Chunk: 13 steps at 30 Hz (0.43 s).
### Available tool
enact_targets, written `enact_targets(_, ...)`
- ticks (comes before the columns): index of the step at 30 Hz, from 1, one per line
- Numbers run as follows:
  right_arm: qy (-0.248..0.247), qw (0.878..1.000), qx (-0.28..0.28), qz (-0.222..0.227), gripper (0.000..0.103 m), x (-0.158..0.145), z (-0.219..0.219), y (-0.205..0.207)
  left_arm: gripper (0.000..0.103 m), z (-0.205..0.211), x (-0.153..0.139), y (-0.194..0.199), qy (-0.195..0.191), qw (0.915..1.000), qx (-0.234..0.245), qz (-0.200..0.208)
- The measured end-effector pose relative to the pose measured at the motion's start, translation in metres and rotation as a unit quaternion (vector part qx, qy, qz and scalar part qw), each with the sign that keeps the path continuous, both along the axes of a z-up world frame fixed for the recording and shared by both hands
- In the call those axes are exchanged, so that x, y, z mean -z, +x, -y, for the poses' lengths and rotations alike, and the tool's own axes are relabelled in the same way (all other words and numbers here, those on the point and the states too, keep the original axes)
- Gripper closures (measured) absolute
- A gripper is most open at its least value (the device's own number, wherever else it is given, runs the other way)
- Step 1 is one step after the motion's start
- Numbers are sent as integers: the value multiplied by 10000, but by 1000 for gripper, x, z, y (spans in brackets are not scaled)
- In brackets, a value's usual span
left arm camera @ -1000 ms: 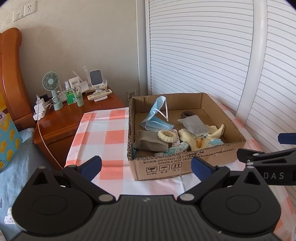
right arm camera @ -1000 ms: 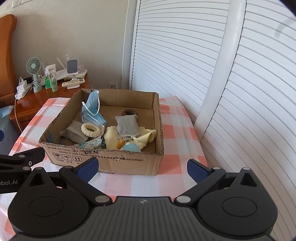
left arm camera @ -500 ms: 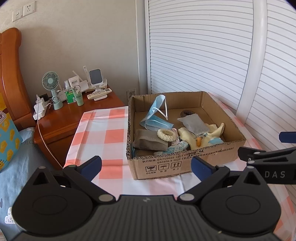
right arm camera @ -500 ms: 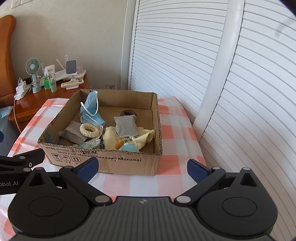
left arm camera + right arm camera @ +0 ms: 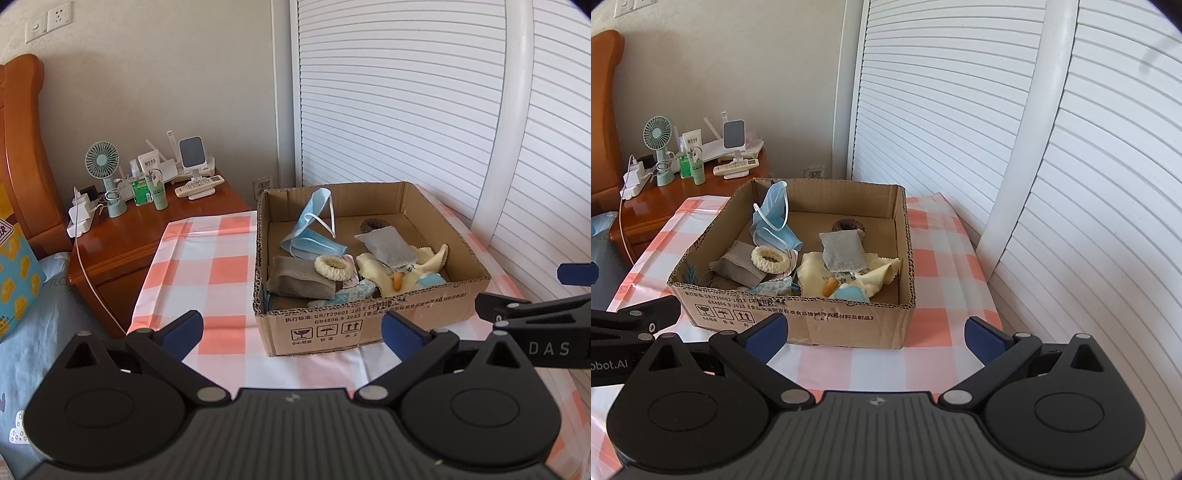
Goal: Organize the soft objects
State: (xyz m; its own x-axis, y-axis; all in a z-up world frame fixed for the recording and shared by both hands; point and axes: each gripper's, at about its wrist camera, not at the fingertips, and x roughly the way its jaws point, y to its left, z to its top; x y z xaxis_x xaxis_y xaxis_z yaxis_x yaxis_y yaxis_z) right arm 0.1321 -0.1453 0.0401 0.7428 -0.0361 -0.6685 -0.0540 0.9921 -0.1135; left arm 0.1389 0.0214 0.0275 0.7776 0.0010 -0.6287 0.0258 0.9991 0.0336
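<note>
One cardboard box [image 5: 369,321] — two scrunchies [image 5: 334,267]

Far past our left finger we see a wooden nightstand [image 5: 140,236]. On it stand a small green fan [image 5: 103,166], a green bottle [image 5: 141,190] and a white remote [image 5: 199,184].
</note>
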Motion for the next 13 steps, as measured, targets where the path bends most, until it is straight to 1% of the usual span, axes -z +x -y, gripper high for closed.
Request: enact_targets(13, 3, 10000, -2, 2, 0, 0, 0, -1, 1, 0, 0, -1, -11, 10000, -4, -8)
